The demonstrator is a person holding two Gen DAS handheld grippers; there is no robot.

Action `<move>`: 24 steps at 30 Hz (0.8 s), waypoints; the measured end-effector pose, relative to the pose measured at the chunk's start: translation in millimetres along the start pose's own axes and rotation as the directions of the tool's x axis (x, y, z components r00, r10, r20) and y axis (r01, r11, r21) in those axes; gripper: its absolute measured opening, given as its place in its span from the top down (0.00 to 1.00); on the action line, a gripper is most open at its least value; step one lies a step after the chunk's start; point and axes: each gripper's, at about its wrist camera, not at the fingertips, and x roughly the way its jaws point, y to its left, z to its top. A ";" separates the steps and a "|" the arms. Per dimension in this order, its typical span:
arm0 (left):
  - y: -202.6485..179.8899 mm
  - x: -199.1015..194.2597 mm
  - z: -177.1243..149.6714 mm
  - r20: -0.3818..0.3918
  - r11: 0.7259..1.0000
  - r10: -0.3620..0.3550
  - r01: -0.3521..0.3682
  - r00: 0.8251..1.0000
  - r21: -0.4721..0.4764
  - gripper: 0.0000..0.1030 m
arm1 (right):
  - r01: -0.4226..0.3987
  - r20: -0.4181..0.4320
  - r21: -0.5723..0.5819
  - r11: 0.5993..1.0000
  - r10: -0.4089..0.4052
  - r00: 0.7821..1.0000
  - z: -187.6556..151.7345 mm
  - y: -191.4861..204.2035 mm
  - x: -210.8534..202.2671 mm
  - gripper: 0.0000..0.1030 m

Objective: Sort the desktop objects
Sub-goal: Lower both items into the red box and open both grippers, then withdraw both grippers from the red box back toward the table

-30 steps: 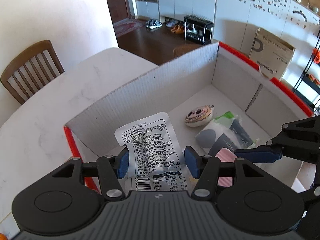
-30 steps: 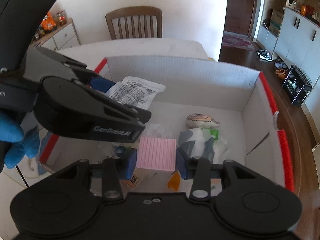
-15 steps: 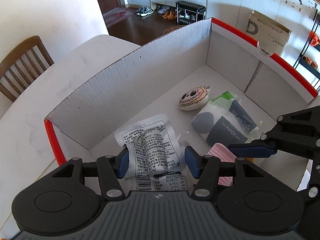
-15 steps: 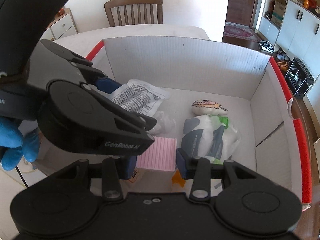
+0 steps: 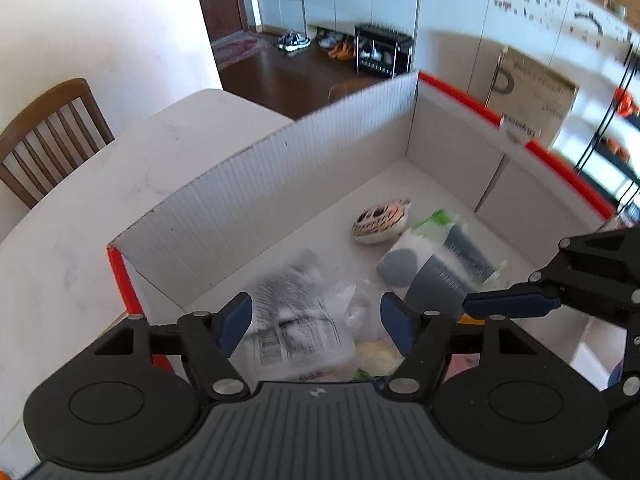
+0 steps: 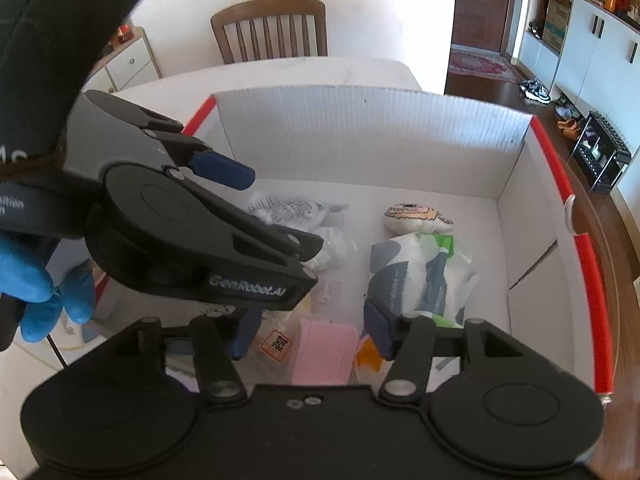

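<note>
Now both hand-held grippers hang over the near end of the box (image 6: 360, 120), and both have just been opening. The left hand-held gripper (image 5: 316, 320) stands fairly wide, with the printed packet (image 5: 292, 316) blurred below and clear of its pads, apparently released. The right hand-held gripper (image 6: 312, 330) has parted too; the pink pad (image 6: 322, 354) lies between its fingers without either pressing on it.

Risks, as I judge them: the two tools are crowded together, the left one crossing just above the right in the right wrist view, so a hasty lift could knock them together. The packet may settle on the clear bag (image 6: 334, 246) and slide. The pink pad could end tilted against the orange-labelled sachet (image 6: 276, 346) near it. A finger withdrawing low might snag the tissue pack (image 6: 420, 276) or catch the near wall of the box.

Further in, a small striped pouch (image 5: 380, 222) lies on the box floor, just beyond the tissue pack.

The box sits on a white tabletop (image 5: 80, 216). A wooden chair (image 6: 270, 30) stands at the far side against a pale wall; dark wood floor, white cupboards and a shoe rack (image 5: 382, 52) lie beyond.
</note>
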 end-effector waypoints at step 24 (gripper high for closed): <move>23.9 -109.6 -48.9 0.203 0.993 -0.013 0.036 0.979 -0.111 0.29 | -0.046 0.169 0.001 0.999 0.046 0.985 -4.1 11.6 -73.7 0.16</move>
